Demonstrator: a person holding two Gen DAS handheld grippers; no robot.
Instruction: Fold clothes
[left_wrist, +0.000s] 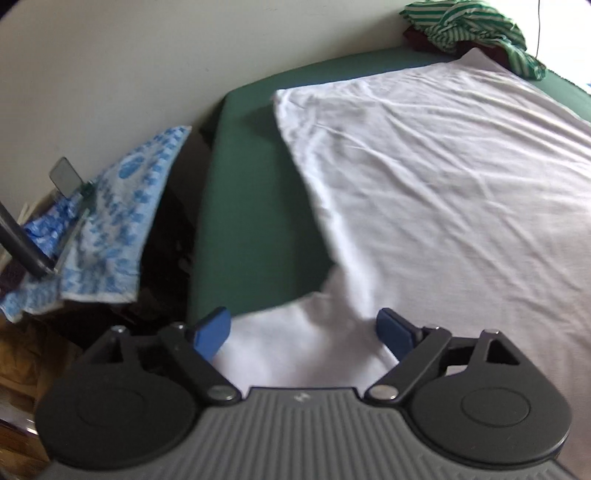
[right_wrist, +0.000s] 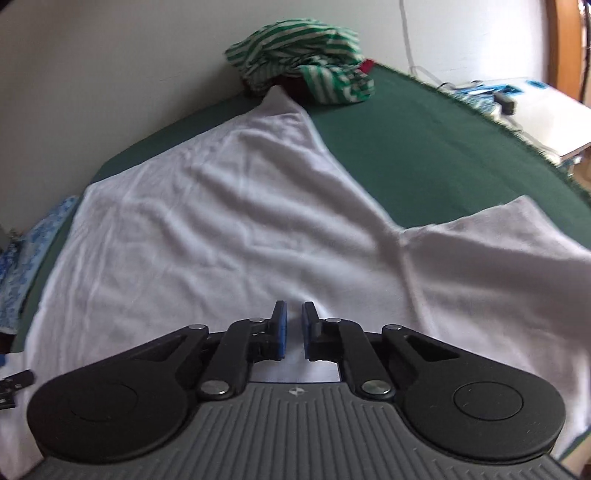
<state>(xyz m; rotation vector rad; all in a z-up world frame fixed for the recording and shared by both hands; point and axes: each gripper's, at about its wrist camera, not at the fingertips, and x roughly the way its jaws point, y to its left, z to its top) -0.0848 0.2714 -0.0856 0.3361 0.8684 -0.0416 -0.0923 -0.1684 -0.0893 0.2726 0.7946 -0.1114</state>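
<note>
A white garment (left_wrist: 443, 166) lies spread, a little wrinkled, on the green cover (left_wrist: 251, 206). In the left wrist view my left gripper (left_wrist: 303, 332) stands open, its blue pads wide apart on either side of a sleeve-like flap of the white garment, not pressing it. In the right wrist view the white garment (right_wrist: 221, 229) fills the middle, with one sleeve (right_wrist: 498, 243) reaching right. My right gripper (right_wrist: 294, 328) is shut on a thin fold of the garment at its near edge, and creases run toward the pads.
A green-and-white striped garment (right_wrist: 306, 62) is heaped on dark red cloth at the far end by the wall. A blue-patterned cloth (left_wrist: 122, 221) hangs off to the left. A white table (right_wrist: 535, 110) with small items stands at right. A dark remote (right_wrist: 14, 384) lies near left.
</note>
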